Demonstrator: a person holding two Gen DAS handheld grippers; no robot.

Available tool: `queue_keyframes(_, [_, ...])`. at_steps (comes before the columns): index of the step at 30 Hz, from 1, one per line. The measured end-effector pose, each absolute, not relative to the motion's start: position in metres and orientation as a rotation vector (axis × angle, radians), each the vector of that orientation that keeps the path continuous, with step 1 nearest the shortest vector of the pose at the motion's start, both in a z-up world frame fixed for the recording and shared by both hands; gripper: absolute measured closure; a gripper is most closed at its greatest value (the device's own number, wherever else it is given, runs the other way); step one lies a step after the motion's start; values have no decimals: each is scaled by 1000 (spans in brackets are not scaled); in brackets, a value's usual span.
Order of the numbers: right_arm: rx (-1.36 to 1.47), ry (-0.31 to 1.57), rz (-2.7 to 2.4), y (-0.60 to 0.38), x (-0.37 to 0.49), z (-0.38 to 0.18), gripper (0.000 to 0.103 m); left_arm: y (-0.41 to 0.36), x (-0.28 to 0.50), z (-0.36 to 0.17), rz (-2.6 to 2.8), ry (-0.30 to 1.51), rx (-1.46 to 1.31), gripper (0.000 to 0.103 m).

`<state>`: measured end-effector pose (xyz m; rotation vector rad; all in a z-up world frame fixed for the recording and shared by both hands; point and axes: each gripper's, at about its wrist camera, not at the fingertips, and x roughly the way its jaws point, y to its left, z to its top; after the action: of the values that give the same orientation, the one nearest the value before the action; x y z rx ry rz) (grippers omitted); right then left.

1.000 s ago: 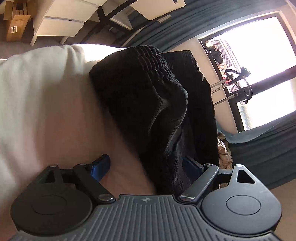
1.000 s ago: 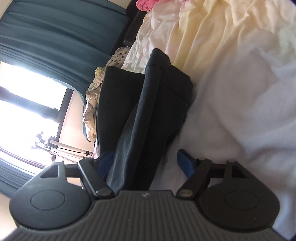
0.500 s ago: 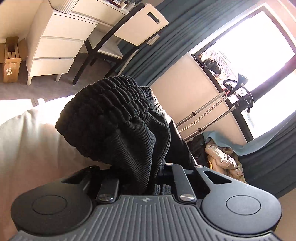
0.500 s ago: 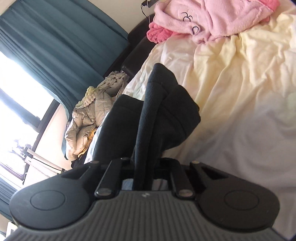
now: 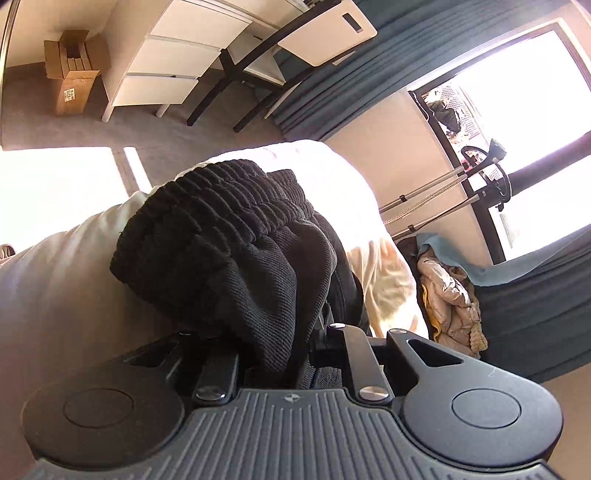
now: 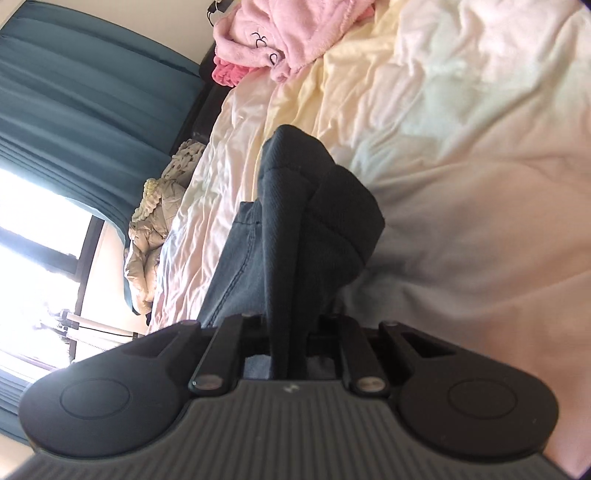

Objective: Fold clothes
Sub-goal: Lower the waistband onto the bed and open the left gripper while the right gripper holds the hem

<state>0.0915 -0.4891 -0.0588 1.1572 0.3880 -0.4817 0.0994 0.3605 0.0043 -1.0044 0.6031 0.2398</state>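
Note:
Black ribbed trousers [image 5: 236, 258] with an elastic waistband hang bunched from my left gripper [image 5: 284, 347], which is shut on the waistband end above the cream bed cover [image 5: 55, 295]. My right gripper [image 6: 288, 339] is shut on the other end of the same trousers [image 6: 295, 229], whose folded leg cuffs stick up in front of it. The fingertips of both grippers are hidden in the cloth. The trousers are lifted partly off the bed.
The bed [image 6: 461, 166] is covered in rumpled cream and white sheets. A pink fleece garment [image 6: 280, 33] lies at its far end. A beige jacket [image 5: 450, 295] lies by the teal curtains [image 6: 74, 92]. A white drawer unit [image 5: 173, 59], chair [image 5: 325, 26] and cardboard box [image 5: 70, 77] stand beyond the bed.
Both grippers were open around the trousers on the bed, then shut on them. They have lifted the trousers, and the views have tilted up towards the room.

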Motion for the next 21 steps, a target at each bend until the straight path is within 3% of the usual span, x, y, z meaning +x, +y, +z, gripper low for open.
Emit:
queue_keyframes(8, [1145,437,-466,-487,72,-90,88,349,86,-14,264,546,-931,81])
queue_keyframes(11, [1146,441,-453,-490,72,-93,87,345,83,-3,296,591,-853,69])
queue_keyframes(14, [1146,446,-441,-492,72,-96,87,339,81,12,305,644,-753,65])
queue_keyframes(16, [1146,449,-432,-493,72,-98,87,330,77,24,305,666,-665,57])
queue_keyframes(17, [1146,450,-428,-494,72,-99,86,324,73,31,304,663,-624,48])
queue_keyframes(18, [1143,453,-427,-494,72,-98,86,318,67,37,302,658,-583,33])
queue_keyframes(19, [1138,456,-427,-494,72,-98,86,310,61,43,308,639,-528,25])
queue_keyframes(21, [1126,464,-427,-494,73,-96,86,295,52,54,314,613,-419,21])
